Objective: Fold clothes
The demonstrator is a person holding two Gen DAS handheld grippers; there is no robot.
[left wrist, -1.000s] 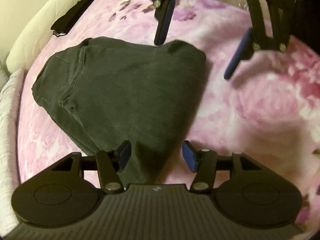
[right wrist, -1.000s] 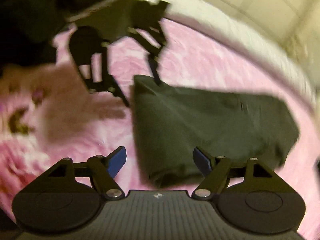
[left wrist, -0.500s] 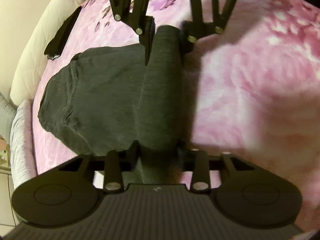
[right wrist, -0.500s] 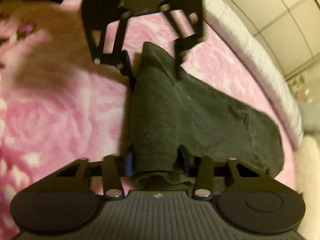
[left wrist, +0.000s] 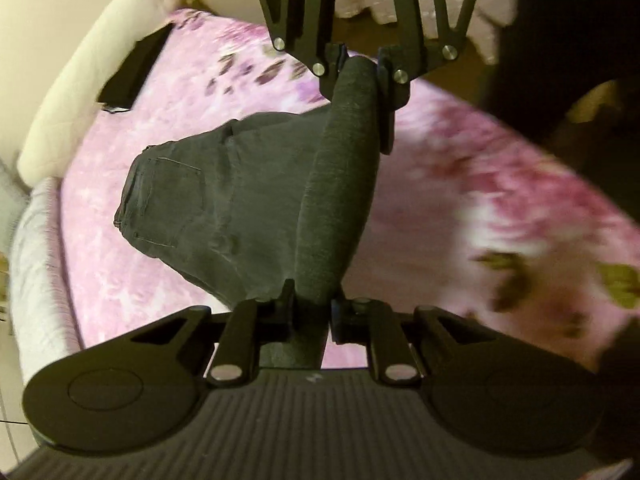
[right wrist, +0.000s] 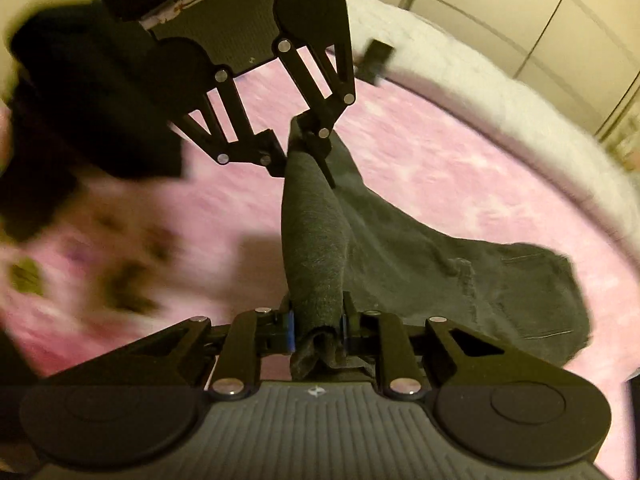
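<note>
Left gripper (left wrist: 311,312): nearest in the left wrist view. Its jaws have just been closing and now pinch a fold of cloth between them. Both pads press on the fabric.

Dark grey jeans (left wrist: 224,208): the one garment being handled. A rolled ridge of the fabric is stretched taut in the air from the left gripper to the right gripper (left wrist: 358,66) at the far end. The rest of the garment slopes down to the left, and the waistband and back pocket (left wrist: 172,204) lie on the bed.

Pink floral blanket (left wrist: 460,184): covers the bed under the jeans. The print is blurred toward the right side.

Black strip of cloth (left wrist: 136,68): lies far left on the blanket, just beside the cream padded bed edge (left wrist: 80,76), well apart from the jeans.

Right gripper (right wrist: 316,326), right wrist view: its jaws have just been closing and are now clamped on the other end of the same ridge, bunched cloth showing between the blue-edged pads (right wrist: 291,326).

Jeans (right wrist: 460,276), same view: the taut ridge runs away from the right gripper up to the left gripper (right wrist: 298,148), which grips its far end. The body of the garment falls off to the right onto the blanket (right wrist: 420,160).

White padded edge (right wrist: 500,92): curves behind the blanket. Pale panelled wall (right wrist: 540,20) stands beyond it.
</note>
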